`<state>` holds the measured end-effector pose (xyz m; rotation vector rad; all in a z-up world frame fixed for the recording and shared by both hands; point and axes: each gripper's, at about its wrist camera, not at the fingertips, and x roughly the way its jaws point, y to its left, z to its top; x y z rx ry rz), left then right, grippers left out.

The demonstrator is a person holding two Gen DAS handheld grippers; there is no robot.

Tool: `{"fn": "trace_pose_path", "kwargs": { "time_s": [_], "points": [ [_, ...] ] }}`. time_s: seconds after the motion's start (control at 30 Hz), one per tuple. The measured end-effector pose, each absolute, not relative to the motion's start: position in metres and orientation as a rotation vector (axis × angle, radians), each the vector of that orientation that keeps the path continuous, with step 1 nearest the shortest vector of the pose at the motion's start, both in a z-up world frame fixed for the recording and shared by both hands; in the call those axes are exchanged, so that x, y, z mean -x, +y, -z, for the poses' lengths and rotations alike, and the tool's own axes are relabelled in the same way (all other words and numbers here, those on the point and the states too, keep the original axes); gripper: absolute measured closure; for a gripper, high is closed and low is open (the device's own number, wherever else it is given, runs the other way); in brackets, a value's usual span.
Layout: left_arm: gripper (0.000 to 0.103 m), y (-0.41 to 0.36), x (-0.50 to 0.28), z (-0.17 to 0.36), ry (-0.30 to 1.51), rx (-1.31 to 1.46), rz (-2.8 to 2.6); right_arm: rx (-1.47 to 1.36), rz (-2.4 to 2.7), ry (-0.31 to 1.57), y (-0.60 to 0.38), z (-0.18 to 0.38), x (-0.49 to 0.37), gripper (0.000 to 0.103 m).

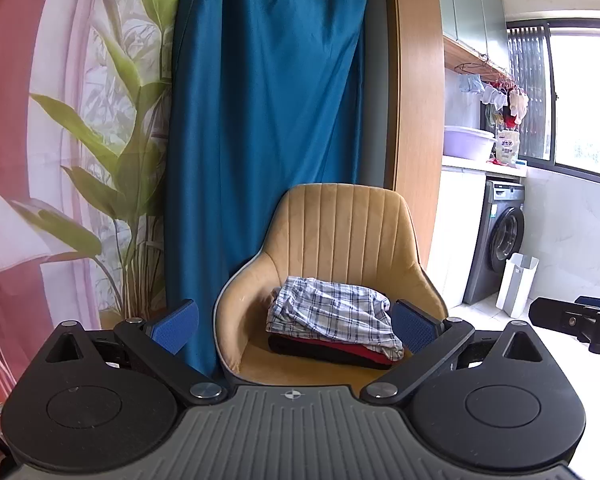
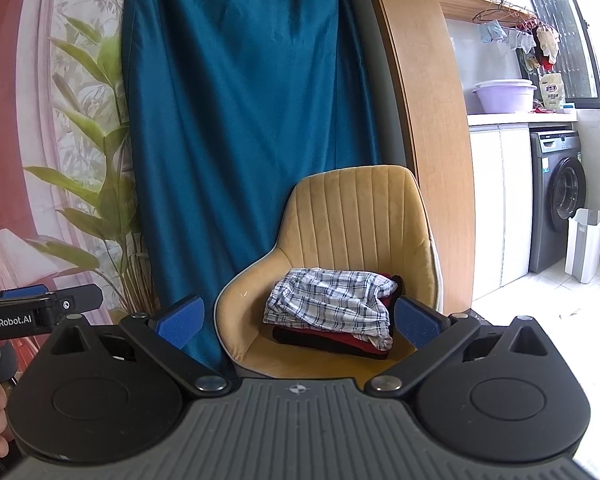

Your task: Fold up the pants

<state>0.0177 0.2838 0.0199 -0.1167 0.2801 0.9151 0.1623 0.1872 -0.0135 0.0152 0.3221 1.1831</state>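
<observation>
so the plaid pants (image 1: 334, 312) are sitting folded-ish on top of a little stack on the seat of the mustard velvet chair (image 1: 340, 220); under them there's a red garment (image 1: 356, 350) and a black one (image 1: 300, 346), so my guess is this is the done pile, or the next pair is about to get pulled off it; can't tell which. the plaid bundle is a bit lumpy and hangs over the stack's right edge.

both tools are held back from the chair, not touching anything; left gripper (image 1: 294, 322) has its jaws spread wide with nothing between them; right gripper (image 2: 296, 318) is the same, wide and empty, aimed straight at the pile; looks like a ready pose to me.

around it: teal curtain (image 1: 268, 100) right behind the chair, leafy plant (image 1: 112, 160) at the left, a washing machine (image 2: 560, 200) and white bin (image 2: 584, 244) far right, purple basin (image 2: 504, 96) up on the counter. nothing's blocking the reach except the chair's curved sides, which crowd the stack a little.
</observation>
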Motion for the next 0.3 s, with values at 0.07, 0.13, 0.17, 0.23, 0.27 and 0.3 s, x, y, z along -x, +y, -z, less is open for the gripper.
{"fn": "trace_pose_path", "kwargs": {
  "time_s": [0.07,0.13,0.17,0.23,0.27,0.3],
  "points": [
    [0.000,0.2831,-0.0176,-0.0198,0.279,0.114,-0.914,-0.016,-1.183,0.322,0.1872,0.0136,-0.1625,0.000],
    [0.000,0.2826,-0.0177,-0.0195,0.278,0.112,-0.913,-0.016,-1.184,0.322,0.1872,0.0137,-0.1623,0.000],
    [0.000,0.2823,-0.0178,-0.0195,0.277,0.111,-0.913,-0.015,-1.182,0.321,0.1871,0.0137,-0.1625,0.000],
    [0.000,0.2823,-0.0174,-0.0193,0.275,0.111,-0.911,-0.017,-1.182,0.321,0.1869,0.0139,-0.1624,0.000],
    [0.000,0.2825,-0.0174,-0.0193,0.275,0.111,-0.911,-0.017,-1.183,0.322,0.1868,0.0140,-0.1623,0.000],
    [0.000,0.2830,-0.0175,-0.0193,0.275,0.112,-0.910,-0.017,-1.182,0.322,0.1867,0.0140,-0.1624,0.000]
  ]
}}
